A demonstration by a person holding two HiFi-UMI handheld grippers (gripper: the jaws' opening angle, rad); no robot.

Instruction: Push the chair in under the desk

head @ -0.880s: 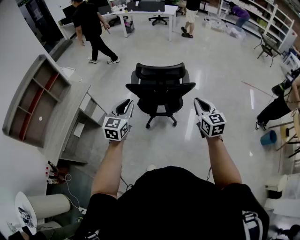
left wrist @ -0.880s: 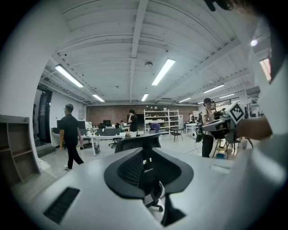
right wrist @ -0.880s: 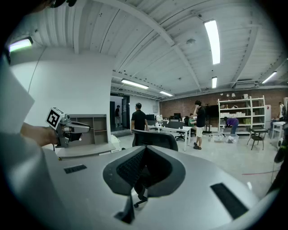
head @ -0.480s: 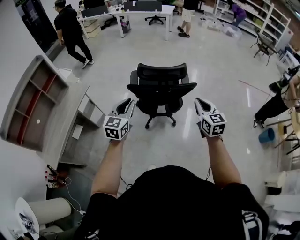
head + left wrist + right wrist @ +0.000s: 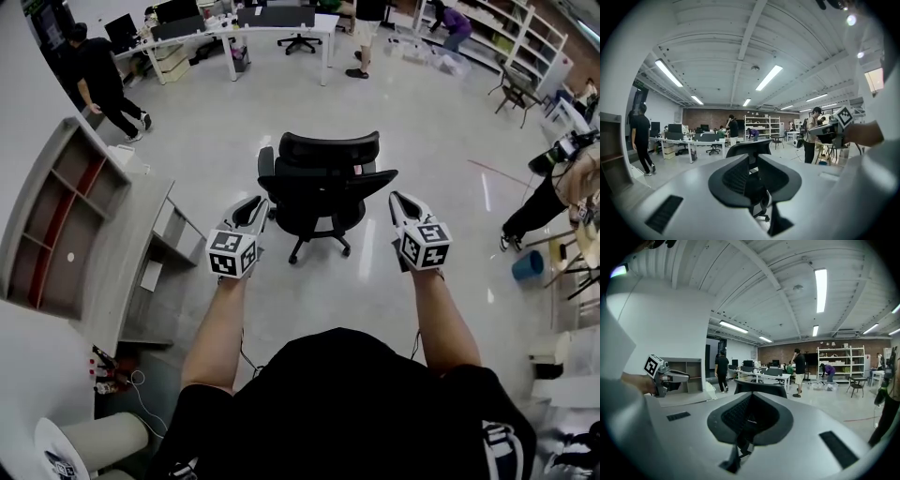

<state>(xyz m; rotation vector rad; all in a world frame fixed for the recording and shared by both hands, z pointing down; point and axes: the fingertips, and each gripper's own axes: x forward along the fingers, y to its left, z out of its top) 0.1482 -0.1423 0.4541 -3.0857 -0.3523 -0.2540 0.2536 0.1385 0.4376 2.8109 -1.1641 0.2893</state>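
Note:
A black office chair (image 5: 323,183) stands on the pale floor ahead of me, its backrest toward me; it also shows in the left gripper view (image 5: 749,146) and the right gripper view (image 5: 759,388). The grey desk (image 5: 141,246) is at the left, apart from the chair. My left gripper (image 5: 251,210) hangs level beside the chair's left side, shut and holding nothing. My right gripper (image 5: 401,202) is beside the chair's right side, also shut and holding nothing. Neither gripper touches the chair. In their own views the jaws (image 5: 752,161) (image 5: 749,414) point toward the chair.
A grey shelf unit (image 5: 58,225) stands left of the desk. White desks (image 5: 234,26) and shelving (image 5: 525,37) line the far side. A person in black (image 5: 98,80) walks at the far left, and others stand at the back. Another person (image 5: 553,192) is at the right edge, near a blue bucket (image 5: 527,265).
The person in black at the back has walked further left. The view has drifted slightly. Both grippers and the chair keep about the same places.

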